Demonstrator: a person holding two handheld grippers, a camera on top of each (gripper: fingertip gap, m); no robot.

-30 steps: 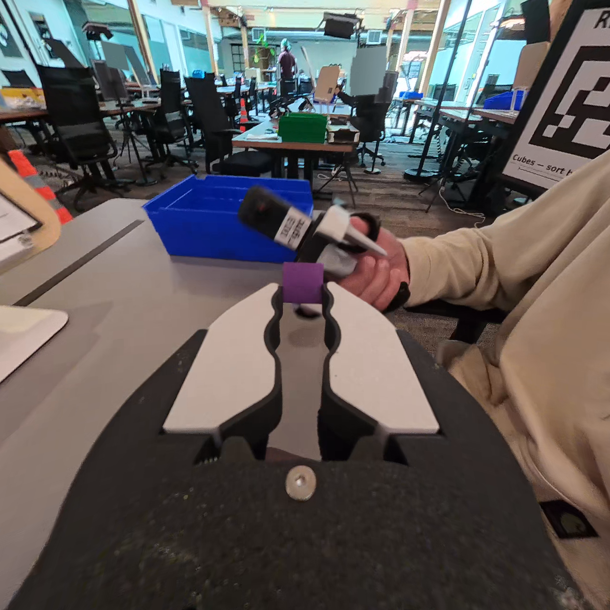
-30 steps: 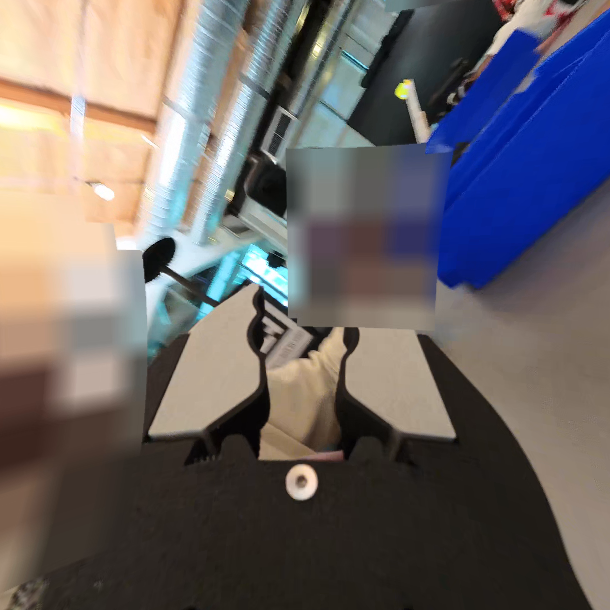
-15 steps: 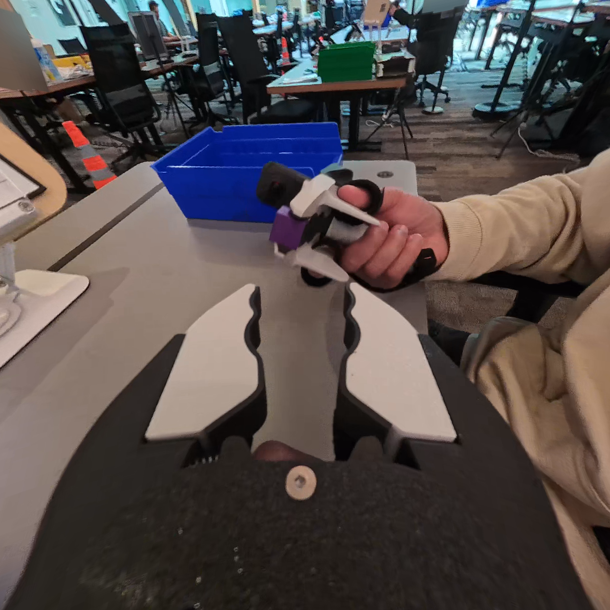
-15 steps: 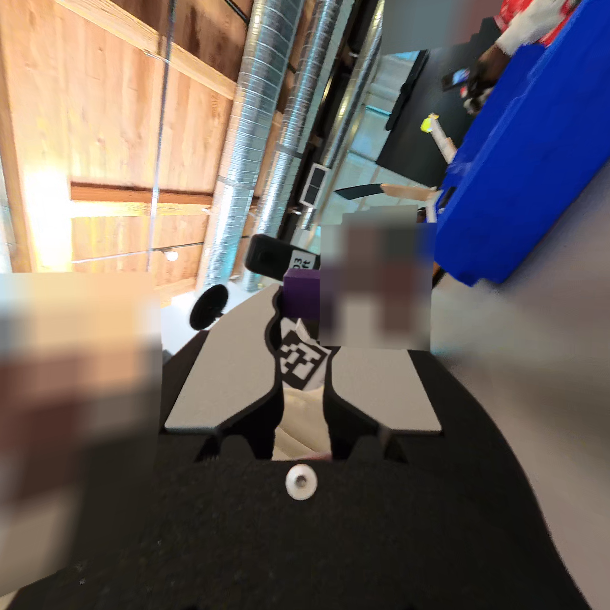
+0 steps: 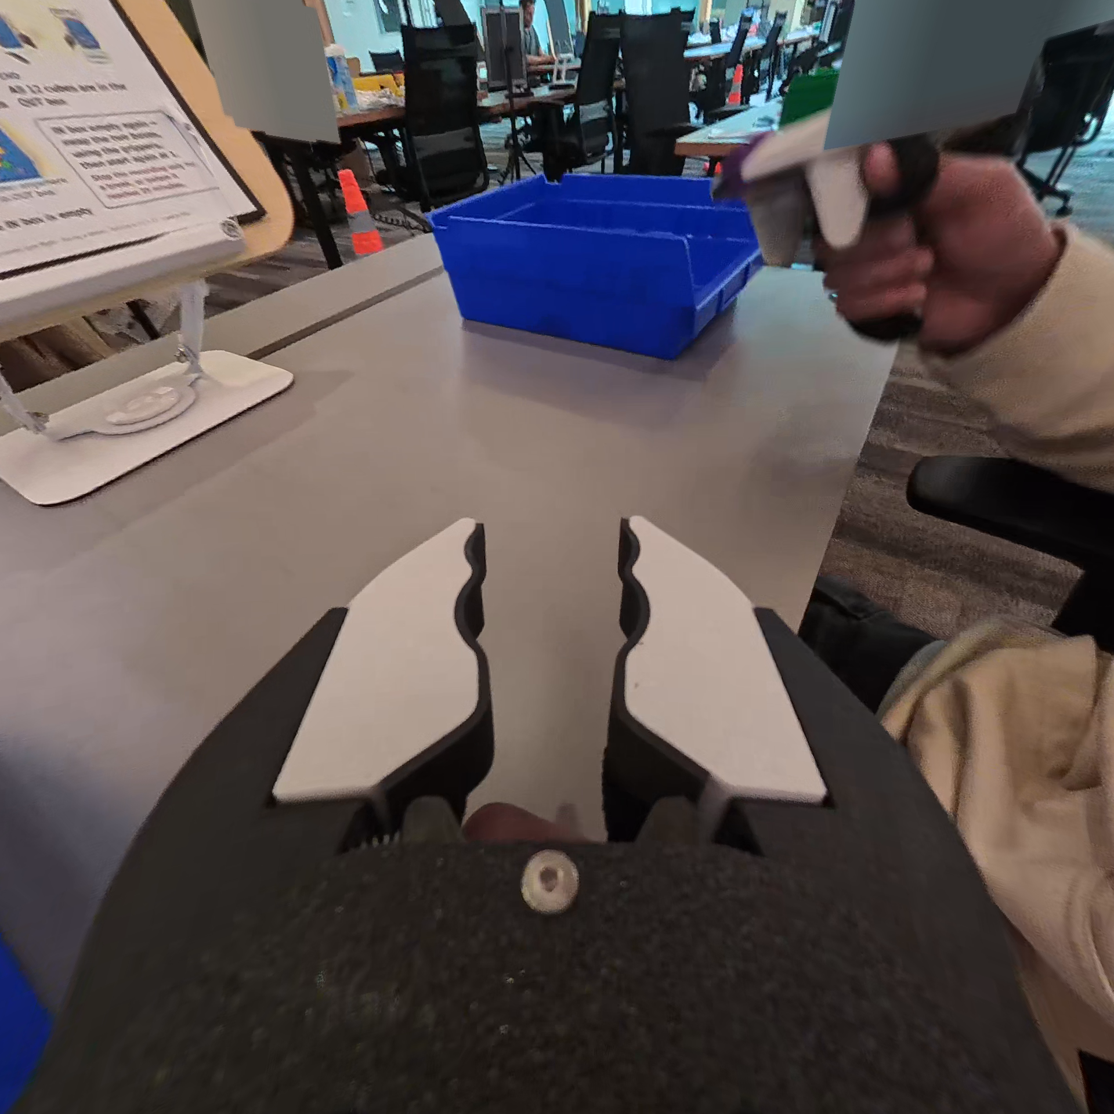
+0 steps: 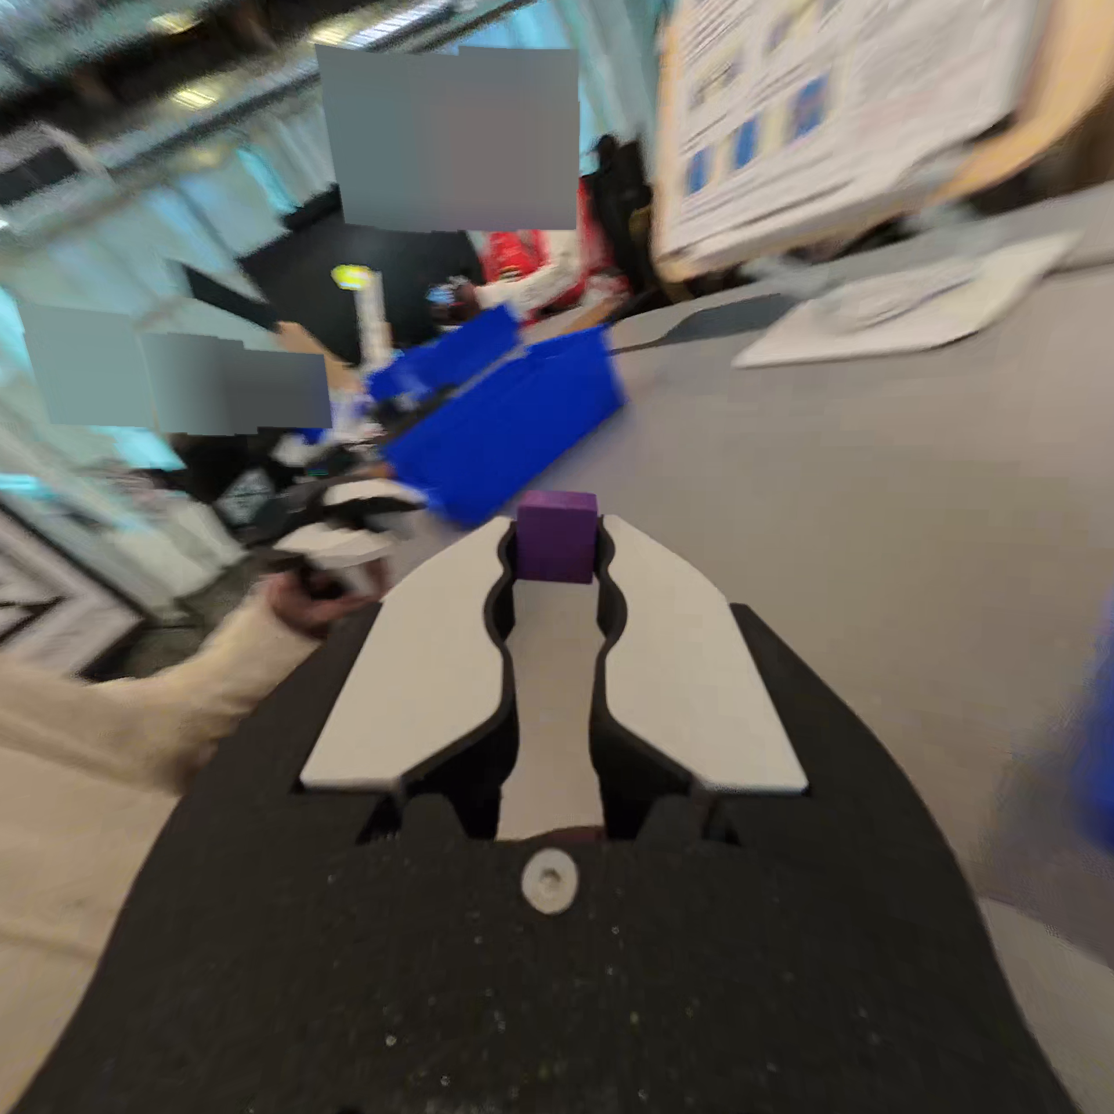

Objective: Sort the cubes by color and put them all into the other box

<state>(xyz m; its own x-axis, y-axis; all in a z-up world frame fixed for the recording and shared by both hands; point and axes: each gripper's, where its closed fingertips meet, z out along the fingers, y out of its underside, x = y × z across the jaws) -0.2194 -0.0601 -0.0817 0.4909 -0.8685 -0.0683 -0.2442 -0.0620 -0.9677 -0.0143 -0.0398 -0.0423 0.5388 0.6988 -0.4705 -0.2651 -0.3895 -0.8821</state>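
The right tool [image 6: 556, 530] is clamped on a purple cube [image 6: 556, 536], which sits between the very tips of its two white fingers [image 6: 434, 651], its flat faces pressed by the black inner pads. The cube is held in the air above the grey table [image 6: 844, 512]; beyond it, farther off on the table, stands a blue box [image 6: 506, 416], blurred in this view. To the left of that tool a hand in a cream sleeve [image 6: 138, 711] shows, blurred, holding the other tool.

The left tool [image 5: 550, 530] hangs over the table [image 5: 482, 434] with its jaws spread wide and nothing between its white fingers [image 5: 392, 681]; bare table surface shows through the gap. Ahead of it, near the far edge of the table, is the blue box [image 5: 591, 271], with a divider wall across its inside; what lies in it cannot be seen from here. Up and to the right of the box, the right tool [image 5: 747, 175] appears, gripped by a hand [image 5: 928, 247], with a sliver of the purple cube [image 5: 732, 178] at its tip, above the box's right corner. On the left of the table stands a white stand [image 5: 144, 410] carrying a printed instruction sheet [image 5: 102, 132]. Office chairs [image 5: 443, 102] and desks fill the room behind.
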